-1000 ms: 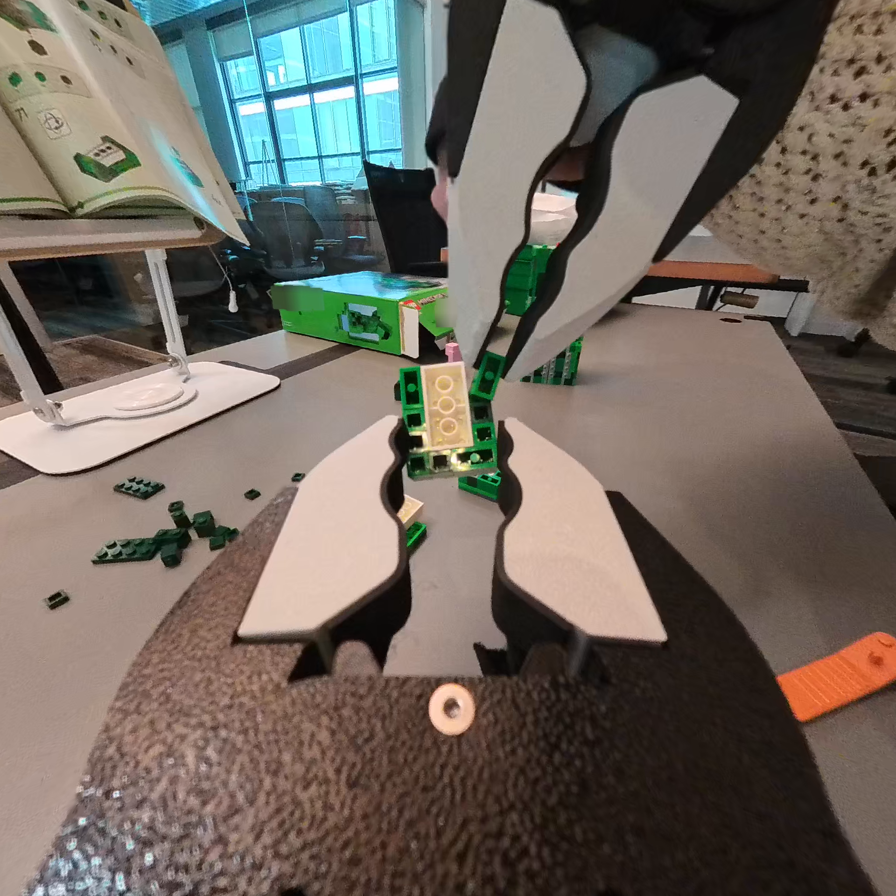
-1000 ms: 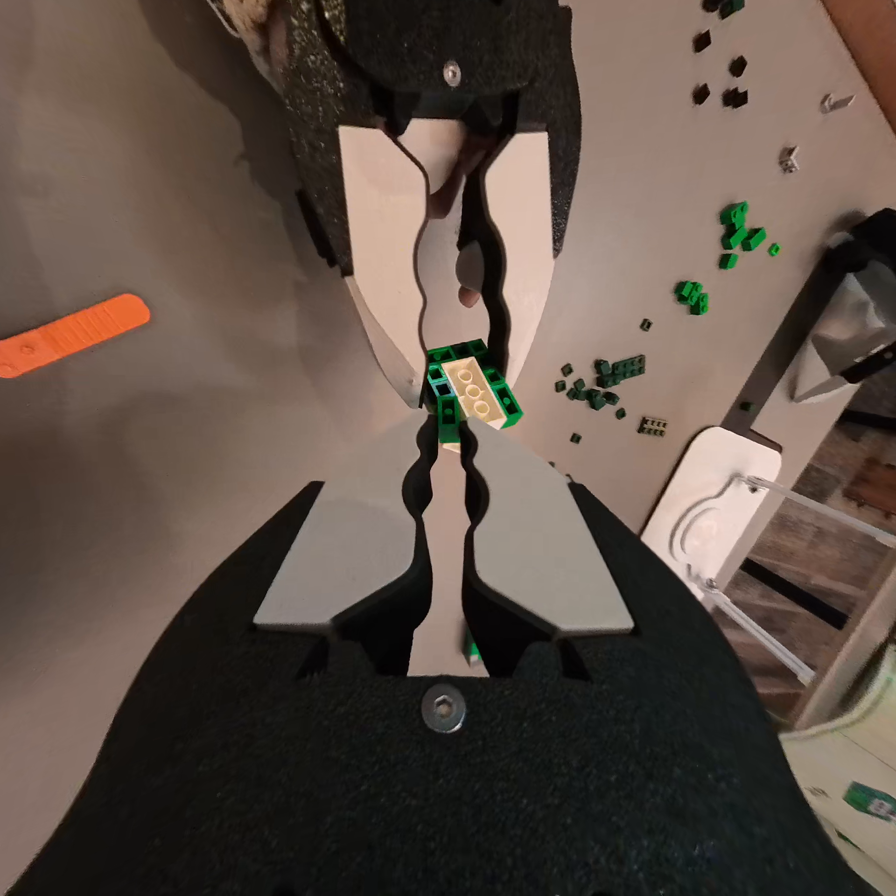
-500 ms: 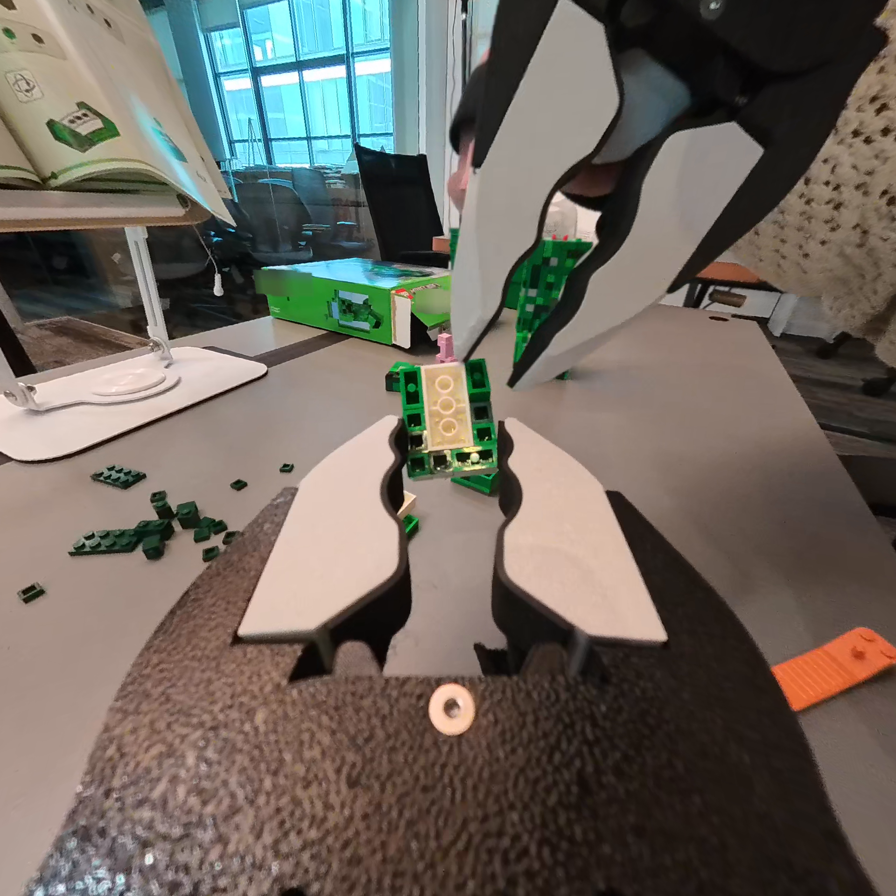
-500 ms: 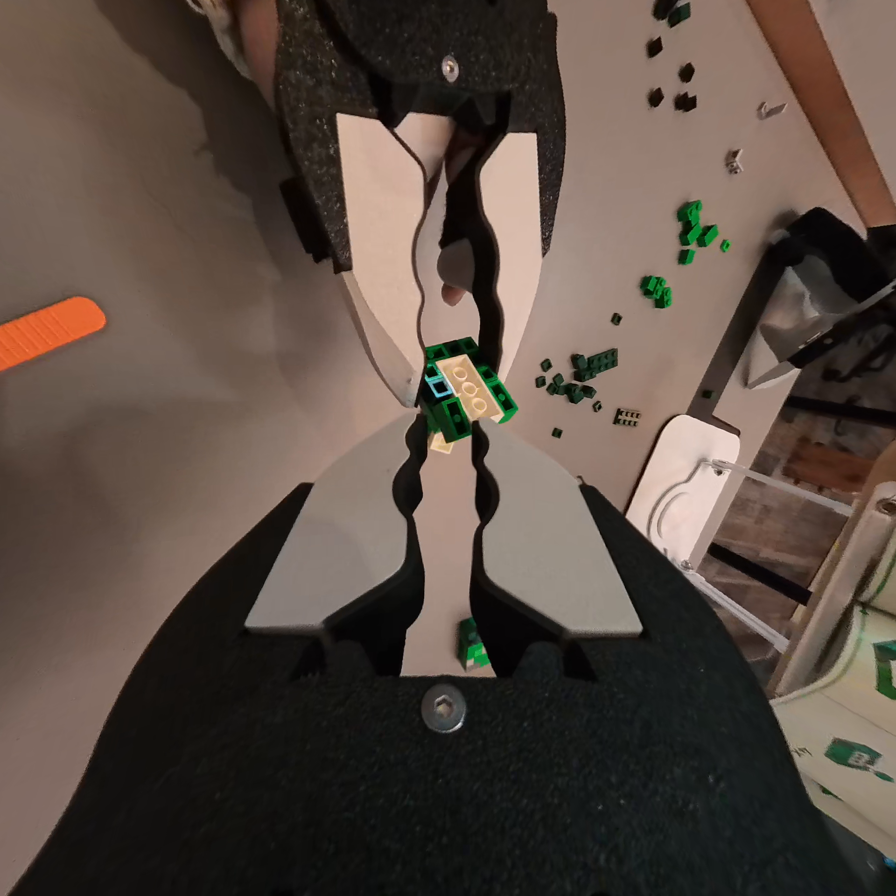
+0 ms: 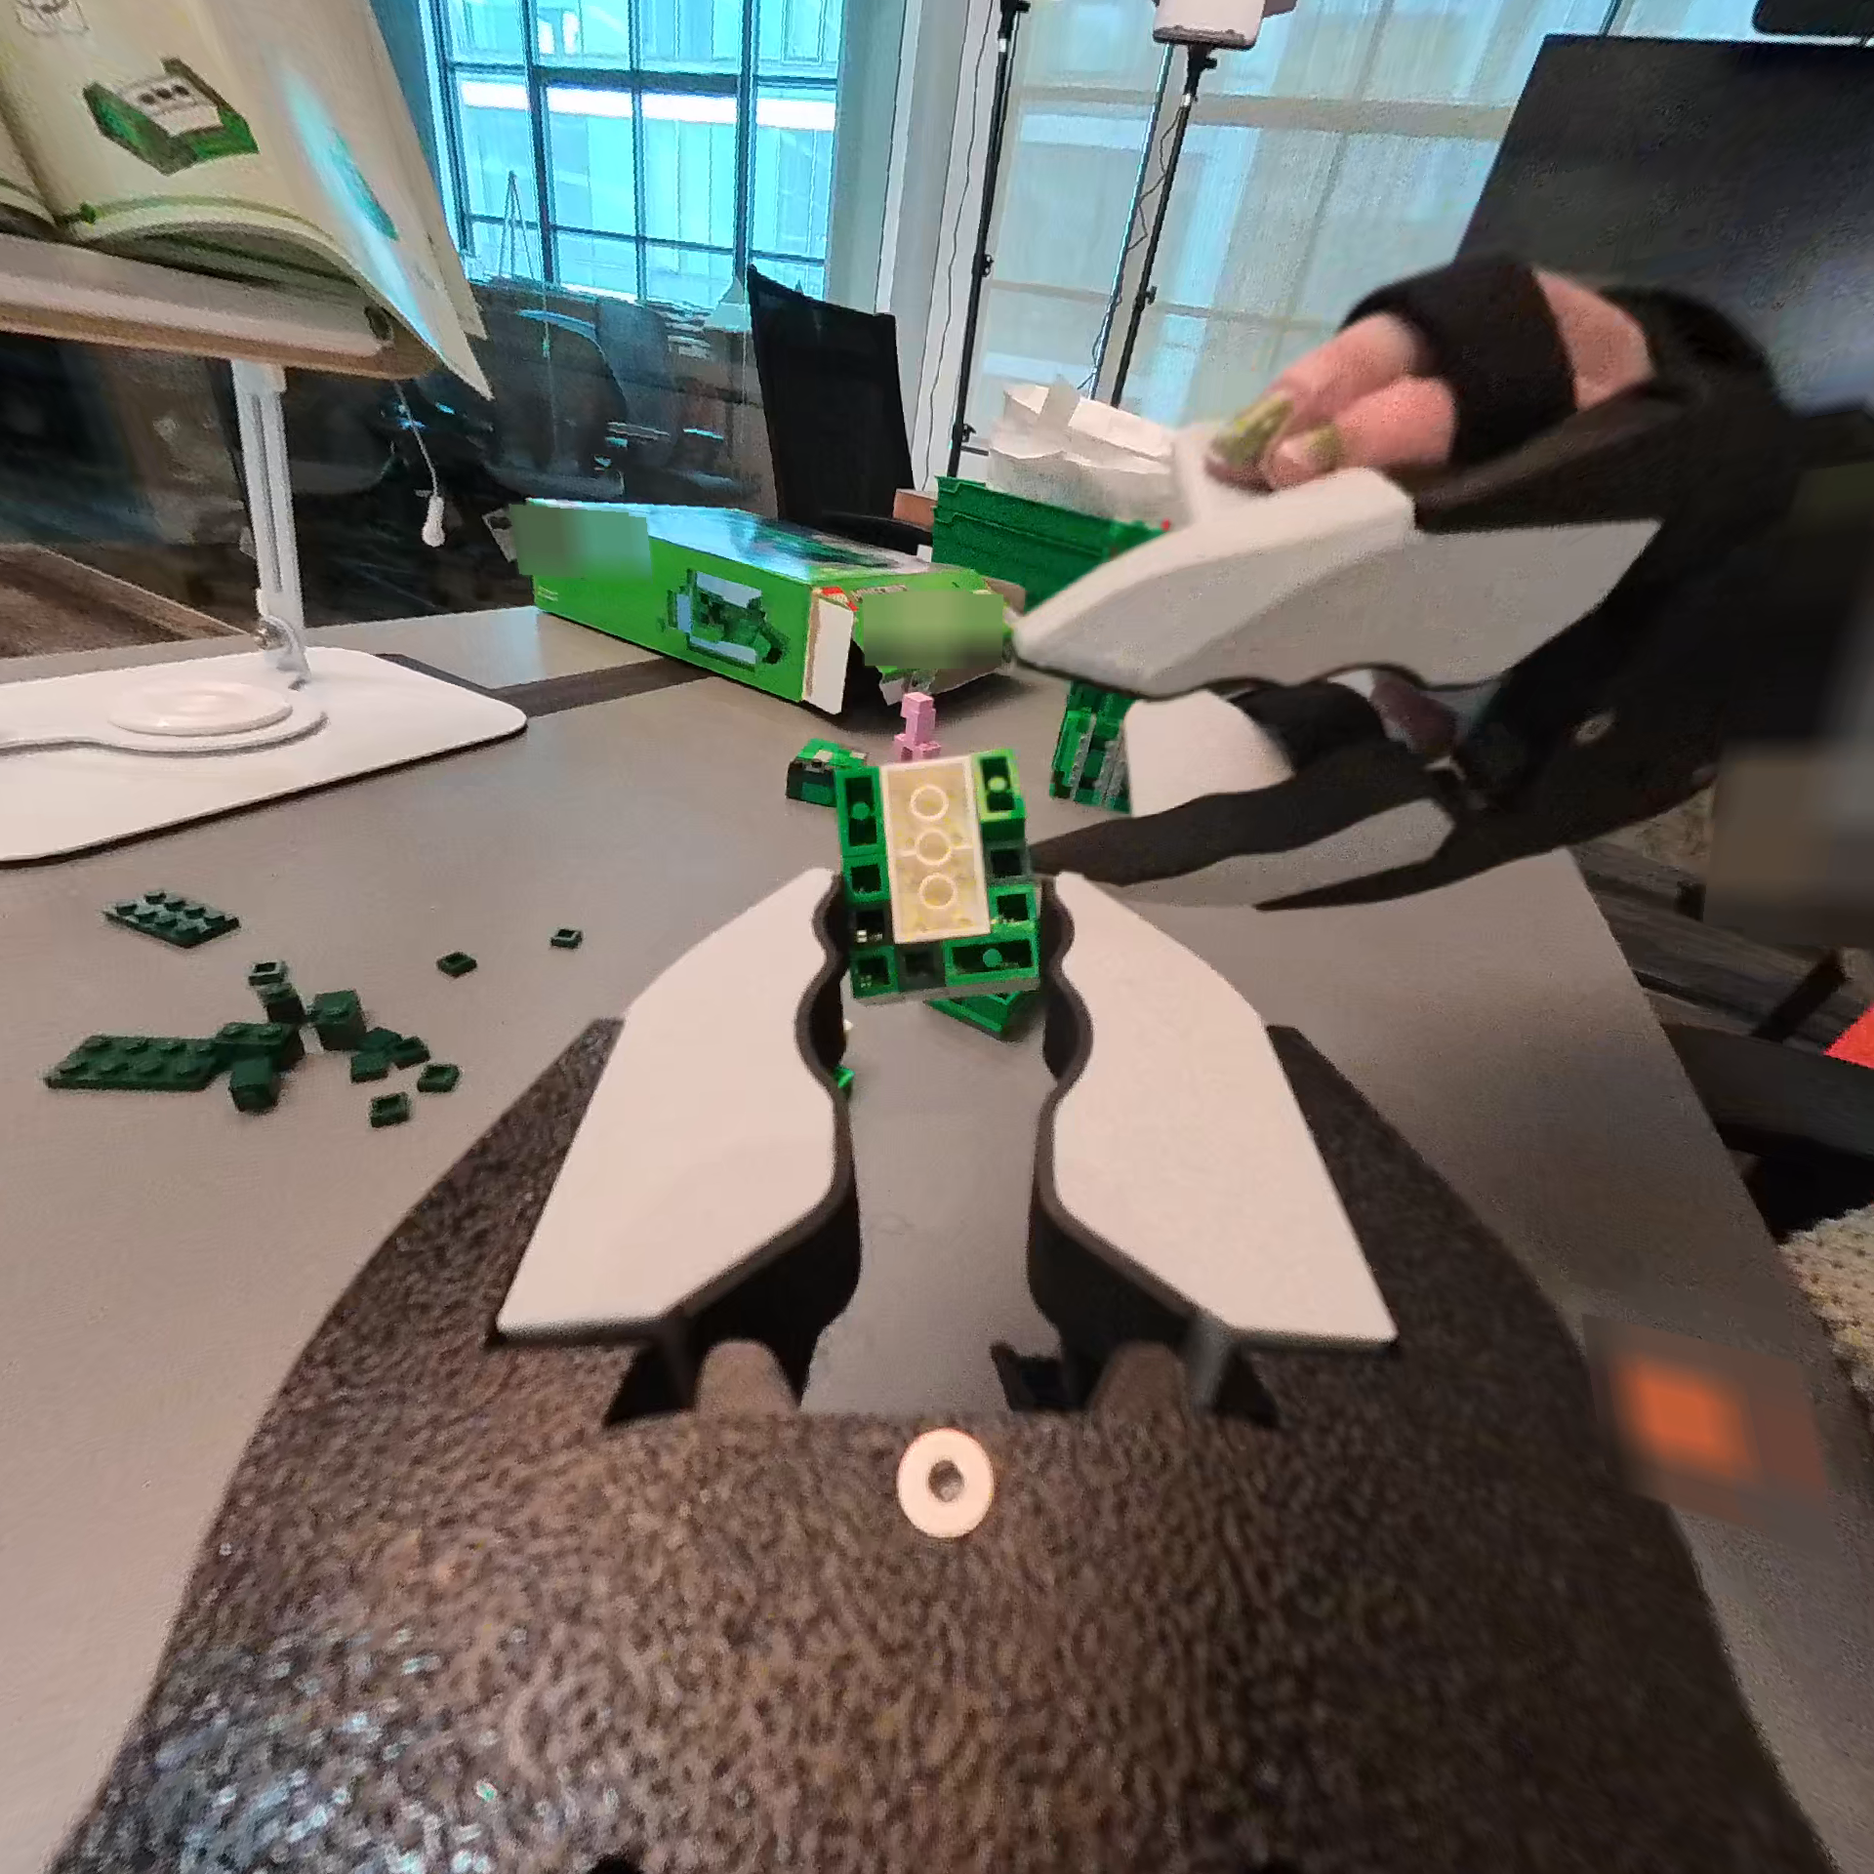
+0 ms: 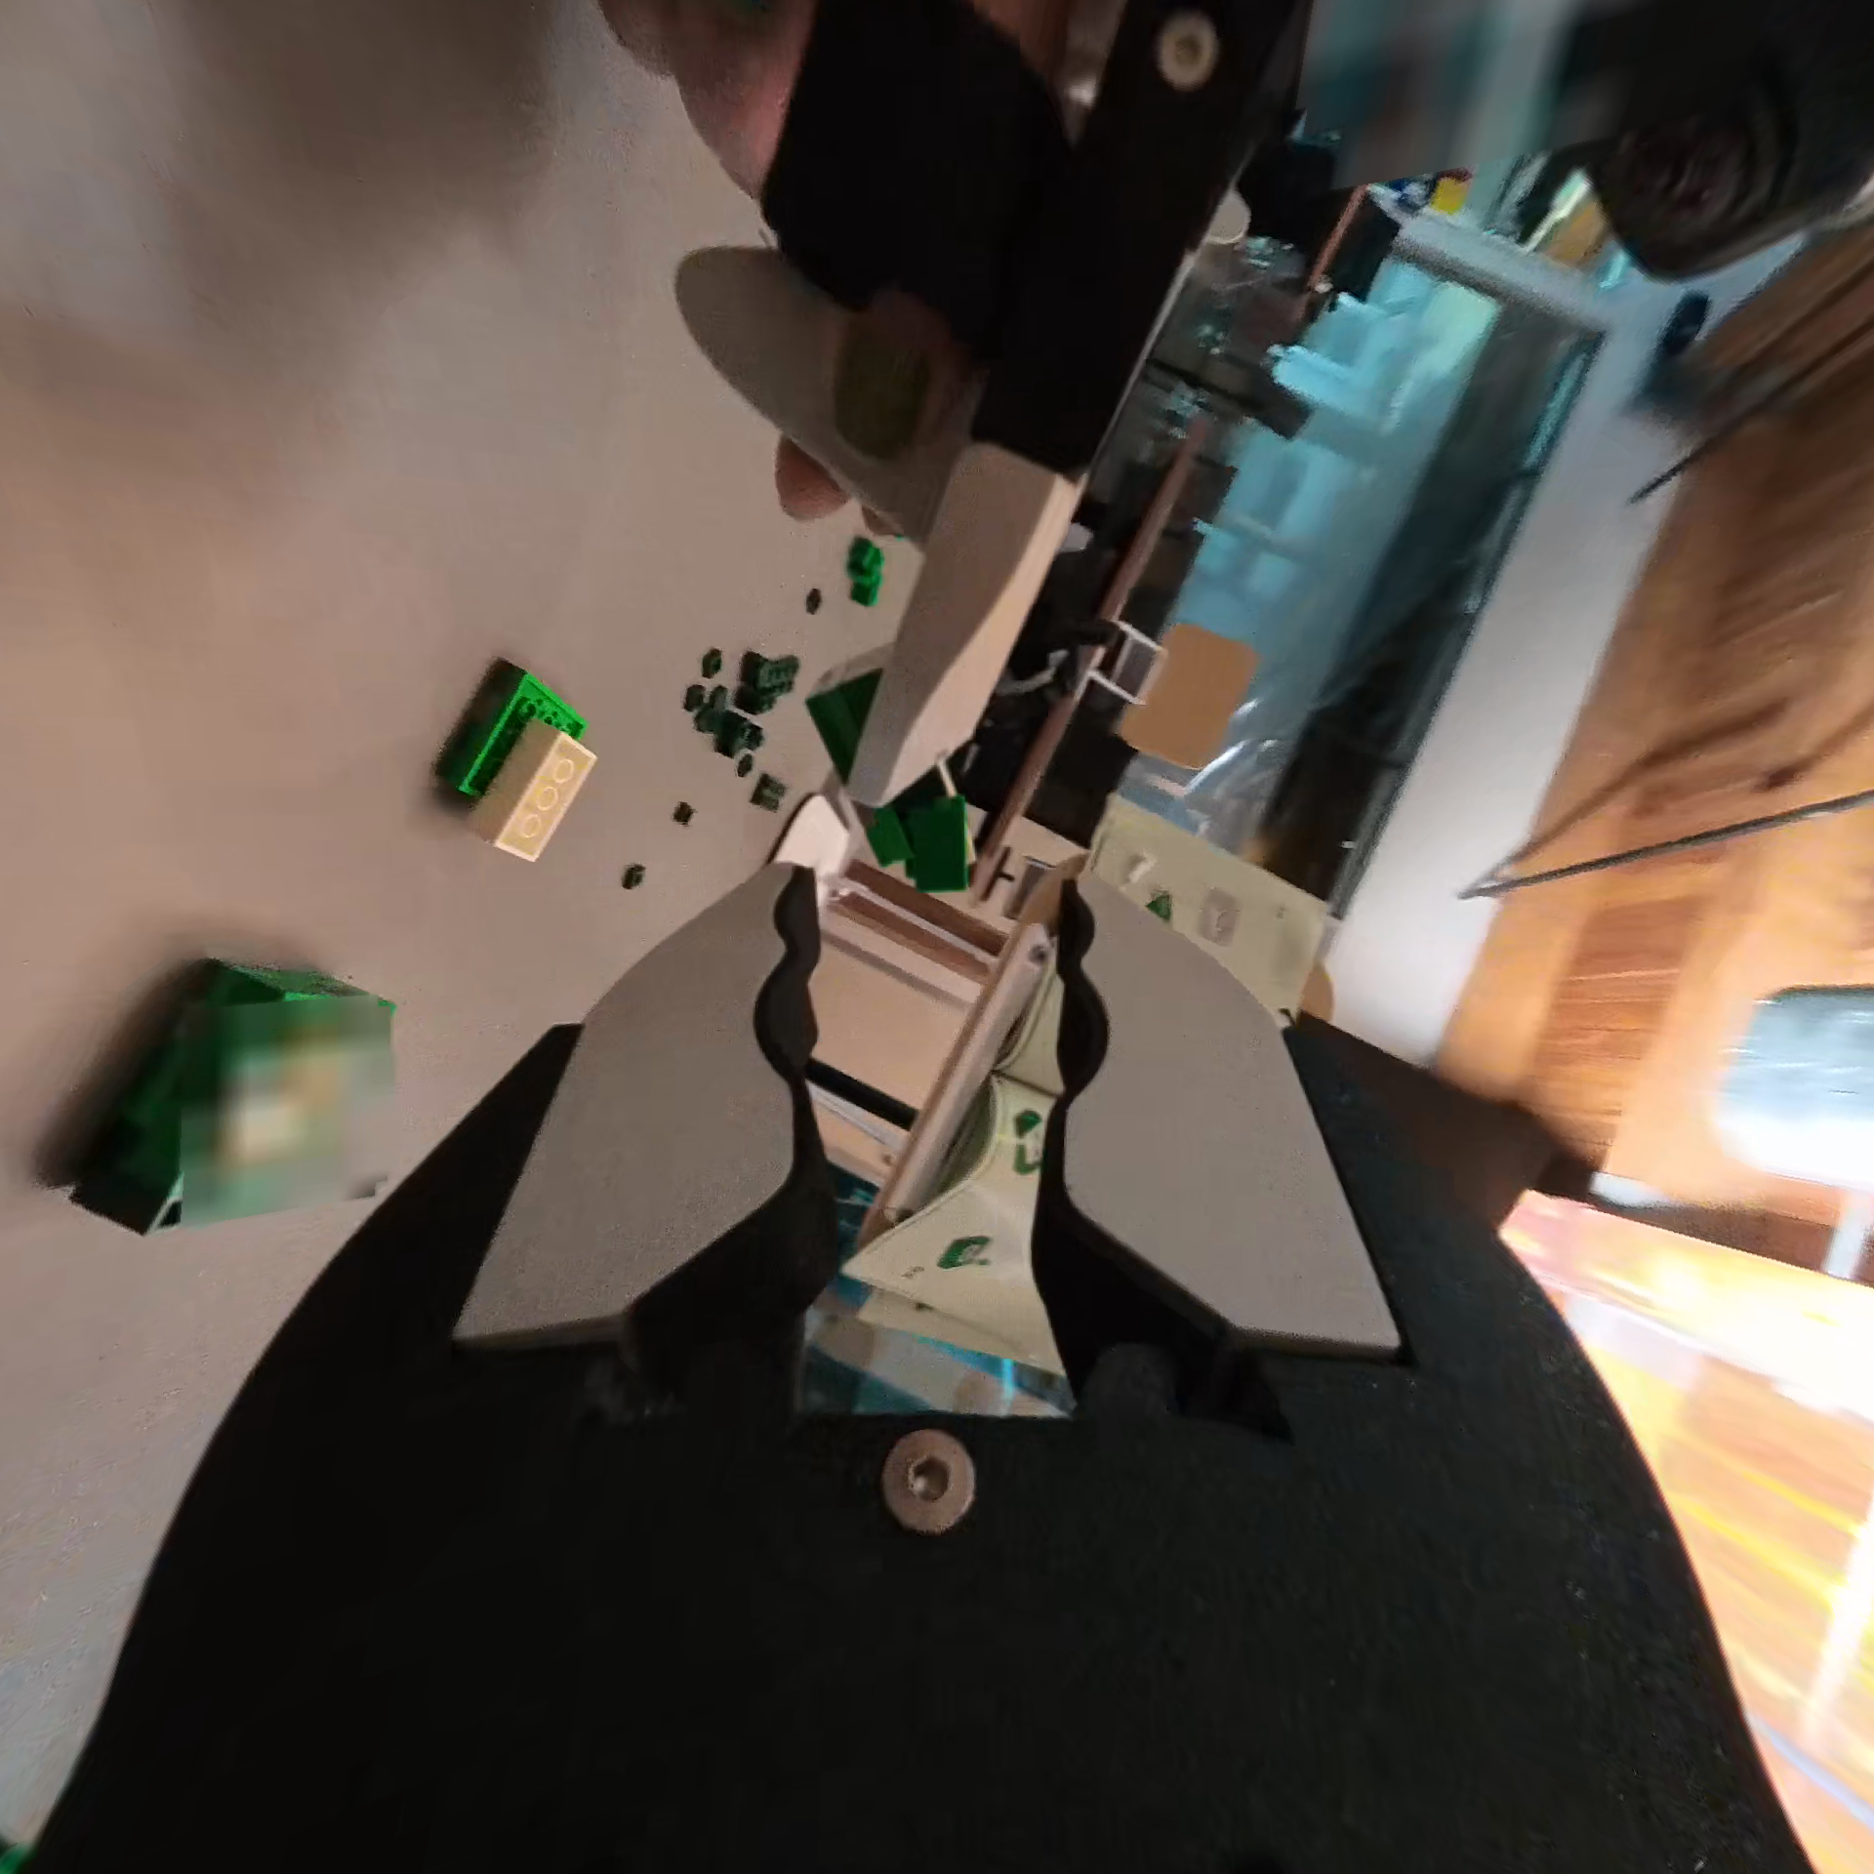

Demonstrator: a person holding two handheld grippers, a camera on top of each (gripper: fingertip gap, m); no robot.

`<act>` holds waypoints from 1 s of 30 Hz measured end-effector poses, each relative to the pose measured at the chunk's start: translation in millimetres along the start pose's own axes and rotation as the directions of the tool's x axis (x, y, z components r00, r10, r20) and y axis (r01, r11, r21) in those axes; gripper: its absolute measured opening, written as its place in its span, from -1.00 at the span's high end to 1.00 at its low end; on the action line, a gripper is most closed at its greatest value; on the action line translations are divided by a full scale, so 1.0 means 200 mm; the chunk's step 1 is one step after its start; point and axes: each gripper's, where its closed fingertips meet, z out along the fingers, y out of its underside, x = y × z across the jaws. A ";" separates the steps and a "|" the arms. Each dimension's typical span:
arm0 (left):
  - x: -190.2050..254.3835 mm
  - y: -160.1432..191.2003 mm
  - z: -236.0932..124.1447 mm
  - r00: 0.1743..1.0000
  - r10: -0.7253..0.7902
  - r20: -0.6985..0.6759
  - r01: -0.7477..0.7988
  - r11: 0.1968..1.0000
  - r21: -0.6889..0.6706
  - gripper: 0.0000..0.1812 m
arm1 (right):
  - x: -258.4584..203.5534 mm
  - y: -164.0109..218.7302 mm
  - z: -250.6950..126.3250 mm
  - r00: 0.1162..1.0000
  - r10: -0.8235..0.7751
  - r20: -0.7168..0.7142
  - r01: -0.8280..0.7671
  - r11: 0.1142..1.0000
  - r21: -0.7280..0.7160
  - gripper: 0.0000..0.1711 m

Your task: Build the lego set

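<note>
While my left gripper (image 5: 938, 913) clamps the green-and-cream lego assembly (image 5: 938, 877) above the table (image 5: 608, 811), long axis pointing away, I judge my empty, parted right gripper (image 5: 1024, 750), just to its right, nearer for the next brick.

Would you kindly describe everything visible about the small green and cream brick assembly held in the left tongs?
The brick assembly is a small glossy plastic block: bright green bricks framing a cream strip with three round studs facing the camera. It is held above the grey table, tilted slightly, pinched at both sides between the fingertips of the left tongs. Nothing else visibly touches it.
</note>
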 end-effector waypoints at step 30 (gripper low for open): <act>0.02 0.03 0.01 0.959 0.279 -0.040 -0.282 0.957 -0.073 0.38 | -0.17 -0.06 0.00 0.851 0.394 0.348 -0.452 0.887 0.100 0.79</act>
